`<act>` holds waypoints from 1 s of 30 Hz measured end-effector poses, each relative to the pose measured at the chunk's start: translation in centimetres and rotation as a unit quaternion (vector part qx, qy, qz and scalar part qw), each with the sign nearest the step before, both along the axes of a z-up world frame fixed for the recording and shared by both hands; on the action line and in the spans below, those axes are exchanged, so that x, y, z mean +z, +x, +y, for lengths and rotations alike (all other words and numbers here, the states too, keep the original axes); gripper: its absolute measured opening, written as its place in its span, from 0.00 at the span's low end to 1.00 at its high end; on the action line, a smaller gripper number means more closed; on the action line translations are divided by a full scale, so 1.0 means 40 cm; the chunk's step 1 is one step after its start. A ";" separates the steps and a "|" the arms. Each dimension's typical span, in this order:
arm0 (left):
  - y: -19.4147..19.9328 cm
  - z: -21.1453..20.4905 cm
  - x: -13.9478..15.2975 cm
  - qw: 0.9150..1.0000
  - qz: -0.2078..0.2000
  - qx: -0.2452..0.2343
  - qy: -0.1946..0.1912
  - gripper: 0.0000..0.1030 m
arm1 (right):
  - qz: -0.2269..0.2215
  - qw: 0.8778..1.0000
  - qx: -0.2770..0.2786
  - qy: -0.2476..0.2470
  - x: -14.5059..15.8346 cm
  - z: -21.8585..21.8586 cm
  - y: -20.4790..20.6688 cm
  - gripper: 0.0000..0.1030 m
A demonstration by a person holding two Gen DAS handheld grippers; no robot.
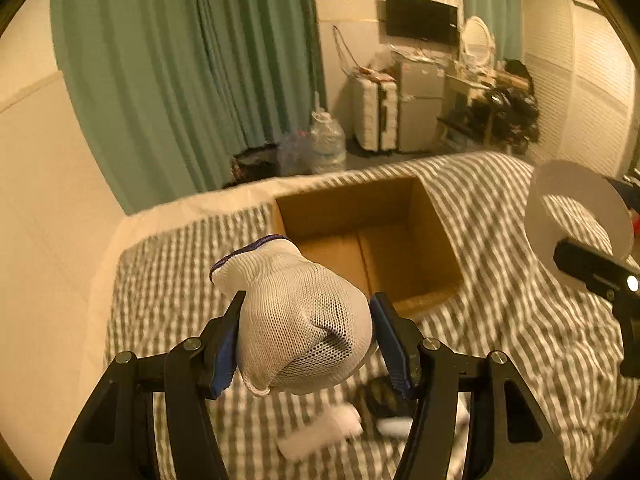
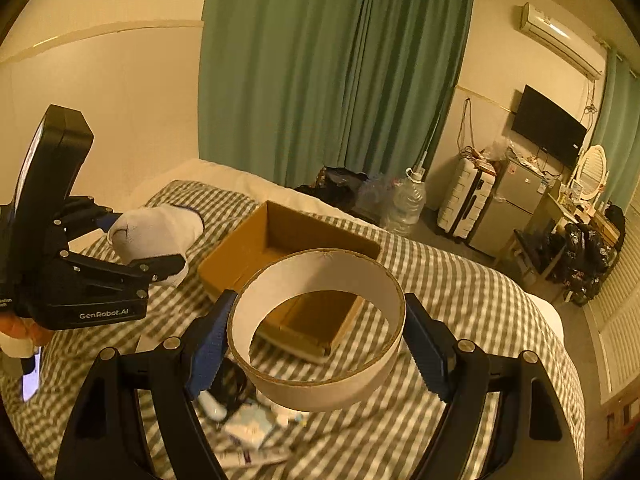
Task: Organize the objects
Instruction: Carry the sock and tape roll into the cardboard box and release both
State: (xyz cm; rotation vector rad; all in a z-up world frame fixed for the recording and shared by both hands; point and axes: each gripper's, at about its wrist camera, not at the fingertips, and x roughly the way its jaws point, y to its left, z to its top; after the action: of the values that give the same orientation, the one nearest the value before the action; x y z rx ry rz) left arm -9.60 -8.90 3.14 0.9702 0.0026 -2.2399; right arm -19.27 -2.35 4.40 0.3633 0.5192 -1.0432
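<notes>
Left hand-held gripper (image 1: 306,334) clamped on mesh sock (image 1: 296,320), held above bed (image 1: 500,320) just short of box (image 1: 372,240). Right hand-held gripper (image 2: 316,348) clamped on ring (image 2: 316,332), over box's near edge. Only right view shows paper clutter (image 2: 248,436) on bed near box.

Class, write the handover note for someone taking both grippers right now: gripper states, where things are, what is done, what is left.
Left gripper: shut on the white mesh sock, held above the bed.
Right gripper: shut on the cardboard ring, also held up.
Cardboard box: open on the striped bedding; nothing visible inside.
Left: put both in the box, then the small items lying near the grippers.
</notes>
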 end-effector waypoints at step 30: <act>-0.261 -0.270 -0.253 0.999 -0.050 -0.013 0.015 0.60 | -0.034 0.994 0.018 0.102 -0.266 -0.436 0.152 0.78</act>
State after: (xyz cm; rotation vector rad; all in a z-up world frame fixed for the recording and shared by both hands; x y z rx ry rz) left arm -20.04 -19.72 -6.97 1.1027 -0.0206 -2.2176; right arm -13.19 -19.79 -6.24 0.5673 0.5703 -0.9423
